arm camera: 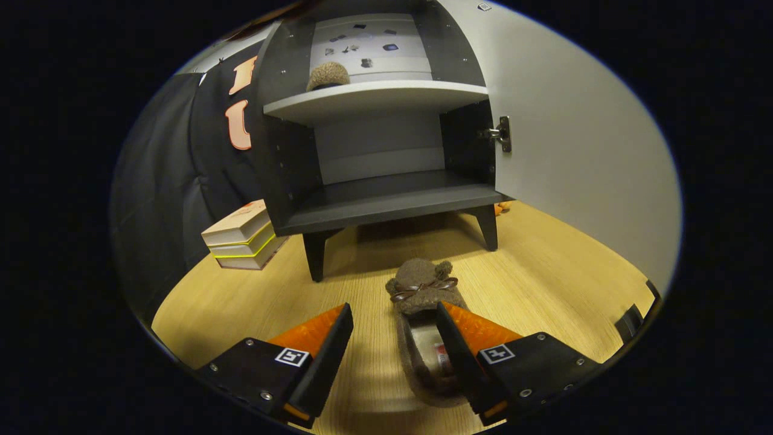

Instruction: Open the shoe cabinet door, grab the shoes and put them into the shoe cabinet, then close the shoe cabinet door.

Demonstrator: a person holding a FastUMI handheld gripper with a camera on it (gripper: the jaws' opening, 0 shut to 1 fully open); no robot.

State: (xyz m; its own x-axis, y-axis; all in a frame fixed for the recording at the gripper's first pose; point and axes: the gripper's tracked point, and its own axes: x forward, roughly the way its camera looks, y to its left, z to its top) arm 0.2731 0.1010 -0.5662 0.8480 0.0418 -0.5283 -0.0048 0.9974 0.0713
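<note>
So the gripper (395, 320) has its 2 wedge-shaped fingers spread wide apart, not clamped on anything, each with a flat inner face and a little square marker tag on its block. Lying on the floor between them, hugging the right finger, is a brown fuzzy knitted slipper (426, 314) with a thin dark ribbon bow and small pom-poms across the toe; its heel opening is partly covered by the right finger, so I can't tell if that finger actually touches it. The toe points away, toward the cabinet.

The floor is light wood-grain laminate (543, 284), smooth and a bit glossy.

Just beyond the slipper stands the dark grey shoe cabinet (386, 202) on short tapered legs, boxy, matte panels with rows of little screw dots inside. Its white flat door (574, 163) is swung fully open to the right, hanging on a shiny metal hinge (502, 133). The bottom compartment has nothing in it. On the pale shelf (374, 96) above sits a second brown fuzzy slipper (328, 75) (only its rounded end shows over the shelf edge).

Left of the cabinet, near its front leg, there's a stack of 3 flat cardboard boxes (241, 238), pale with a yellow-green edge stripe, resting against the padded black wall.
</note>
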